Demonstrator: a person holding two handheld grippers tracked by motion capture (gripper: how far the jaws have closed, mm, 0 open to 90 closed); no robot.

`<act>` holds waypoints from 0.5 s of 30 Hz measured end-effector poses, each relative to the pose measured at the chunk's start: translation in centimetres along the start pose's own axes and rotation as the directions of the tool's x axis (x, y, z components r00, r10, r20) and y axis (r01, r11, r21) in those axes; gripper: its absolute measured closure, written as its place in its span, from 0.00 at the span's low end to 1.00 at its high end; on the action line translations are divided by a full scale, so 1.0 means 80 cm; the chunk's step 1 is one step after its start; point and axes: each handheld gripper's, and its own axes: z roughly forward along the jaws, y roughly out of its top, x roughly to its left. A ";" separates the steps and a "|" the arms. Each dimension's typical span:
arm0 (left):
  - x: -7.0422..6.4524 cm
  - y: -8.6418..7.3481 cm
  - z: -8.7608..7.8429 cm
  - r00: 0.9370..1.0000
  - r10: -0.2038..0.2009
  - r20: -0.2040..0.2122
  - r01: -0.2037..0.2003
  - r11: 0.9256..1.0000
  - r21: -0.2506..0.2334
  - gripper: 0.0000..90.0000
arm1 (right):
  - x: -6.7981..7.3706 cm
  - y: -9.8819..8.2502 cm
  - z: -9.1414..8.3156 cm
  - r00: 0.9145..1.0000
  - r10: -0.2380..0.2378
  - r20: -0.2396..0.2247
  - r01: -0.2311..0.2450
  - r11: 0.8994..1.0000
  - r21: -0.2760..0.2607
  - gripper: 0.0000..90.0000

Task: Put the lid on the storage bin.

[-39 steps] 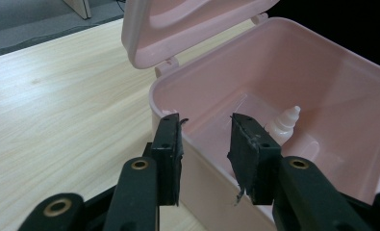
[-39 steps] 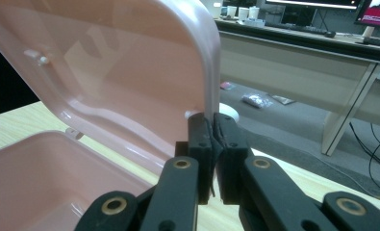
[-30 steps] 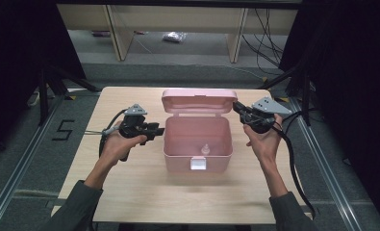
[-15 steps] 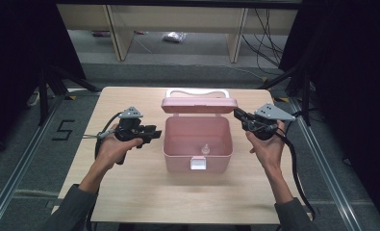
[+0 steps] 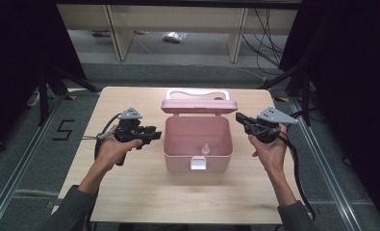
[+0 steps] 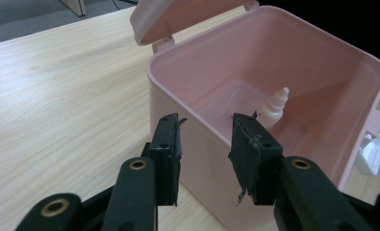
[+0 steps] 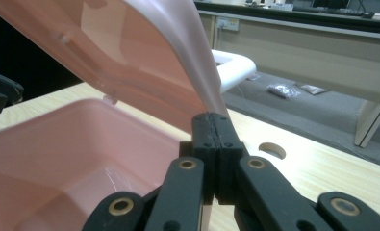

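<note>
Box [image 5: 197, 139] at frame centre stood open, bottle [image 6: 274, 107] already inside. Your right tool [image 7: 211, 126] was pressed together against the lid [image 7: 144, 53] edge; left tool [image 6: 204, 144] was spread, straddling the box wall. Lid closing and latch remained.

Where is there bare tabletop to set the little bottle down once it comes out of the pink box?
Free: the strip between the pink box and the table near edge, and the far left corner. Crowded: either side of the box, where the left gripper and right gripper sit.
</note>
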 end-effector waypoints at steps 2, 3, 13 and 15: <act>0.001 0.000 -0.001 1.000 -0.001 0.000 0.001 1.000 -0.002 0.70 | 0.002 -0.002 -0.002 1.000 0.009 -0.007 -0.009 1.000 0.012 1.00; 0.001 -0.001 -0.001 1.000 0.000 0.000 0.000 1.000 -0.001 0.70 | 0.003 -0.003 -0.002 1.000 0.015 -0.008 -0.015 1.000 0.010 1.00; 0.004 -0.006 -0.003 1.000 -0.010 -0.016 0.010 1.000 -0.003 0.69 | 0.010 0.000 -0.004 0.999 0.025 -0.029 -0.025 1.000 0.016 0.93; 0.006 -0.007 -0.004 1.000 -0.005 -0.007 0.005 1.000 0.005 0.69 | 0.012 0.000 -0.004 0.999 0.022 -0.033 -0.021 0.999 0.026 0.91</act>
